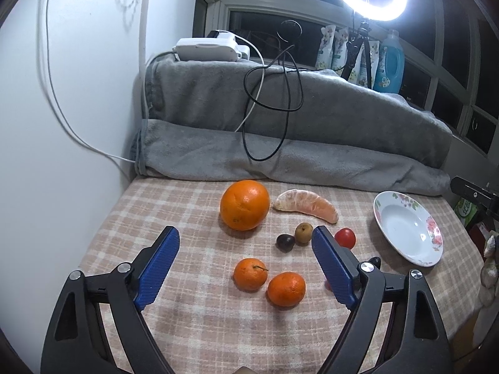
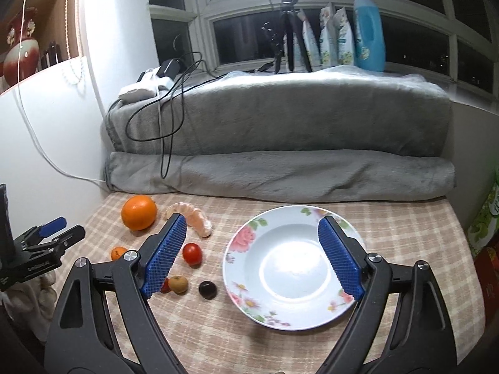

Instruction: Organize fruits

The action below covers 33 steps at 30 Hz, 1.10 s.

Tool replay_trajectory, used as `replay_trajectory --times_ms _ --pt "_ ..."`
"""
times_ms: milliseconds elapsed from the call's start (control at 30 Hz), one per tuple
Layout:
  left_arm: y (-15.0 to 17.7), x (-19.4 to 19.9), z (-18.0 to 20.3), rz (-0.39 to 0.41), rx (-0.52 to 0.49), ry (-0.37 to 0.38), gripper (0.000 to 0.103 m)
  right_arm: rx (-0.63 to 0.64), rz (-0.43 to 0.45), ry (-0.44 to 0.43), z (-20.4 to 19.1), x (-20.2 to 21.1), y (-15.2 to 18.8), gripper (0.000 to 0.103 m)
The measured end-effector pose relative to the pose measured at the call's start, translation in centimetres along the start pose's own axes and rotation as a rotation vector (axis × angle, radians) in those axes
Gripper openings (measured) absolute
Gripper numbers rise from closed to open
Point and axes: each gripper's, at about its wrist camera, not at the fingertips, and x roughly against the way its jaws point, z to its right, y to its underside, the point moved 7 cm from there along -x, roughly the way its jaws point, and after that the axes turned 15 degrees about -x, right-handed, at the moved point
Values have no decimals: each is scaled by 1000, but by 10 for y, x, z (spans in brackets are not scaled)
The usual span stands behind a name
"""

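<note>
Status: nothing placed yet. Floral plate (image 2: 246, 237) bare, sitting on the checked cloth (image 1: 193, 318) at the right side; all fruit loose on the cloth to its left, well apart from the rim.

Left gripper (image 1: 244, 240): fingers spread wide, holding nothing, poised above the fruit cluster. Right gripper (image 2: 252, 230): fingers likewise apart and unloaded, framing the plate.

Count, left wrist view:
- large orange (image 1: 244, 204): 1
- small mandarins (image 1: 250, 274): 2, just beside each other
- peeled citrus segment (image 1: 307, 204): 1
- red cherry tomatoes (image 1: 345, 238): 2, second largely hidden behind a finger
- brown round fruit (image 1: 304, 232): 1
- dark plum-like fruit (image 1: 285, 242): 1

Total 8 pieces. Remaining, by judgement: entire transfer to plate.
</note>
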Motion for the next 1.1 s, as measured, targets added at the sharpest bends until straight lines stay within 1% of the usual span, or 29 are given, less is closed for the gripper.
replay_trajectory --times_ms 400,567,633,733,800,867,933,967,1100 --pt "4 -16 -8 -29 -5 -8 87 30 -80 -71 -31 -30 4 89" --pt "6 -23 -10 -43 13 11 85 38 -123 -115 -46 -43 7 89" --pt "8 -29 -12 -50 30 31 83 36 -146 -138 -52 -50 7 89" --pt "12 -37 -15 -64 66 67 82 15 -191 -179 -61 -62 7 88" --pt "13 -43 -17 -75 88 91 76 9 -225 -209 -69 -73 8 82" --pt "15 -49 -18 -82 106 111 76 -5 -274 -244 -78 -86 11 77" --pt "16 -53 -18 -90 114 129 74 -21 -329 -286 -87 -97 14 76" --pt "16 -55 -18 -95 115 134 71 -25 -344 -295 -90 -102 16 76" --pt "15 -65 -15 -104 118 159 70 -36 -414 -324 -106 -128 23 76"
